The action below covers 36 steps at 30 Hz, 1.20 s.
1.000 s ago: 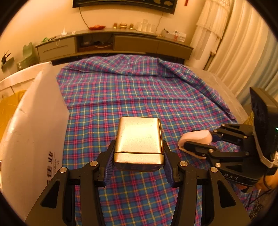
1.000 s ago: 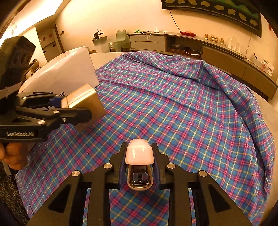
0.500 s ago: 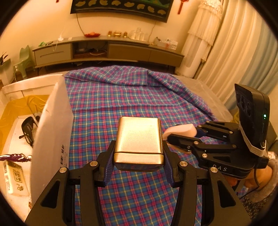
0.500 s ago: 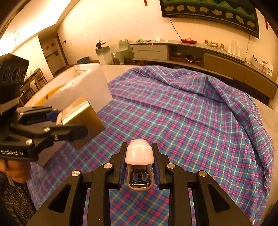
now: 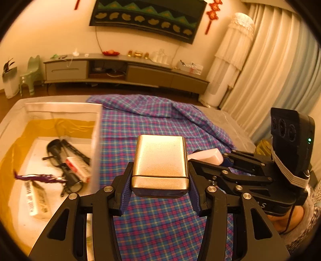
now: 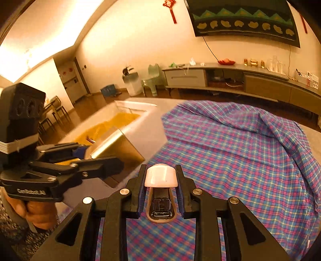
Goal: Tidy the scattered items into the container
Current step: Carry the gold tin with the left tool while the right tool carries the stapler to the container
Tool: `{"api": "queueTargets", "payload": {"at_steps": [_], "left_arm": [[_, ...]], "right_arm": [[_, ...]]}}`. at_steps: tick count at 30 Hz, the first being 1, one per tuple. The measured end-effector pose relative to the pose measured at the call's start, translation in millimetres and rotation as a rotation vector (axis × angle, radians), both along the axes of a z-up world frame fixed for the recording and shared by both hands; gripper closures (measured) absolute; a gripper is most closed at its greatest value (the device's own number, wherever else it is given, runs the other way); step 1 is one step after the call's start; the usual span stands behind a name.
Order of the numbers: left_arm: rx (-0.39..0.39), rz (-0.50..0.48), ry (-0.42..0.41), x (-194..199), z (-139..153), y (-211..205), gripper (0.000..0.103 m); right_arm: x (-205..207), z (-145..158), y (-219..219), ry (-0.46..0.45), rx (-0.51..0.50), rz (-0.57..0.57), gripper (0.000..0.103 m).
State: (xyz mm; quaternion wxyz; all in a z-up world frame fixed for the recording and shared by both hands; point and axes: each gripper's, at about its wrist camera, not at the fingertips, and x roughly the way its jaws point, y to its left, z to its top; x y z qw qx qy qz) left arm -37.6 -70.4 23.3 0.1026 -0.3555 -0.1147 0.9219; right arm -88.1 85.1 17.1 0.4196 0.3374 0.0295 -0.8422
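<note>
The left tongs clamp a gold metal tin at centre frame, above the plaid cloth. The right tongs grip a pink-topped stapler at lower centre. The white container, at left, holds glasses and small boxes.

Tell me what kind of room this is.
Most likely a home living room: a long low media cabinet stands along the wall under a dark wall hanging, with full-length curtains and a small green chair nearby.
</note>
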Motion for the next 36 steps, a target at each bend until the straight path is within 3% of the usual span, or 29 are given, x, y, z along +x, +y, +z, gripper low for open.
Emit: {"api": "queueTargets", "payload": {"at_steps": [10,20,36], "left_arm": [[0.019,0.082,0.014,36,10,-59,0.052],[-0.023,0.218,0.003,58,13,-125,0.052],[-0.119,0.324,-0.048,82,-7,-188,0.052]], "right_arm": [[35,22,-30,0.002,-0.091,0.003,0.076],[59,42,-73,-0.02,-0.157,0.039,0.076],[82,44,-167,-0.085,-0.093,0.138,0.076]]}}
